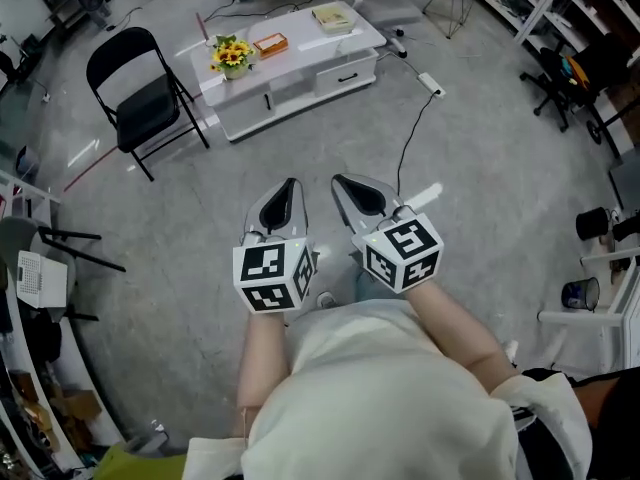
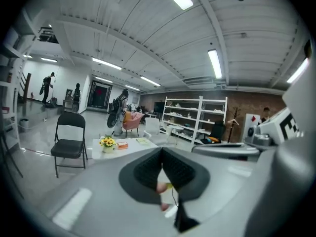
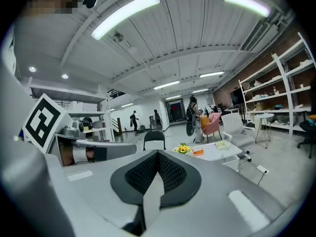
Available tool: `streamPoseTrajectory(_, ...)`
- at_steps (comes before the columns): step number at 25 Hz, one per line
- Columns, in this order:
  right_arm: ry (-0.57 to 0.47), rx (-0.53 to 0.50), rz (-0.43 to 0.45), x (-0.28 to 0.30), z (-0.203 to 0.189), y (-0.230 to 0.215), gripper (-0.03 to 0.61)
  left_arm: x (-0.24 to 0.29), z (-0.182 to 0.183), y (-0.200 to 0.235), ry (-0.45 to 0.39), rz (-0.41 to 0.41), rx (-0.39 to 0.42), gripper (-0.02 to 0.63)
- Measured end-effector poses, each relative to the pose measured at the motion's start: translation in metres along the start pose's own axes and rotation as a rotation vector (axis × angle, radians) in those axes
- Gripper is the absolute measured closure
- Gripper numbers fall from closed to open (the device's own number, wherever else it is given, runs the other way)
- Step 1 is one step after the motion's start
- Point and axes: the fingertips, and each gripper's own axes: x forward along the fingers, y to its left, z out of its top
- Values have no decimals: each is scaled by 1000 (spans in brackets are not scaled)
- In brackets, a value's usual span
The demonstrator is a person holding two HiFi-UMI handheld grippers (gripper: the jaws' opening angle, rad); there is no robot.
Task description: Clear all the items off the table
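- Upper centre of the head view: low white surface [image 1: 305, 43] carrying potted yellow flowers [image 1: 230, 56], flat orange box [image 1: 270, 44] and pale book [image 1: 333, 17].
- Left of it, black folding chair [image 1: 145, 98]; right of it, white power strip [image 1: 430, 85] on the floor.
- Centre frame: left tool [image 1: 288, 190] and right tool [image 1: 345, 184], both fully closed, gripping nothing.

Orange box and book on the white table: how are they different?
The orange box is small and bright orange; the book is bigger and pale. The orange box lies next to the flowers; the book lies apart, at the other end. Both lie flat on the white table.
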Motion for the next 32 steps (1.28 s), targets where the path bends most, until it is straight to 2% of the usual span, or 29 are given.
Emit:
streamPoseTrajectory(4, 19, 16, -23, 4, 1, -1, 581, 3, -4, 5, 9, -17, 14, 604)
streamPoseTrajectory(7, 36, 15, -45, 8, -1, -6, 581, 11, -5, 10, 12, -19, -18, 604)
streamPoseTrajectory(14, 31, 24, -41, 29, 8, -33, 581, 40, 11, 21, -23, 16, -16, 604)
streamPoseTrajectory(18, 49, 31, -11, 59, 15, -56, 581, 68, 22, 37, -32, 49, -28, 604)
streamPoseTrajectory(32, 101, 38, 116, 169, 38, -138, 581, 194, 46, 72, 23, 128, -25, 604)
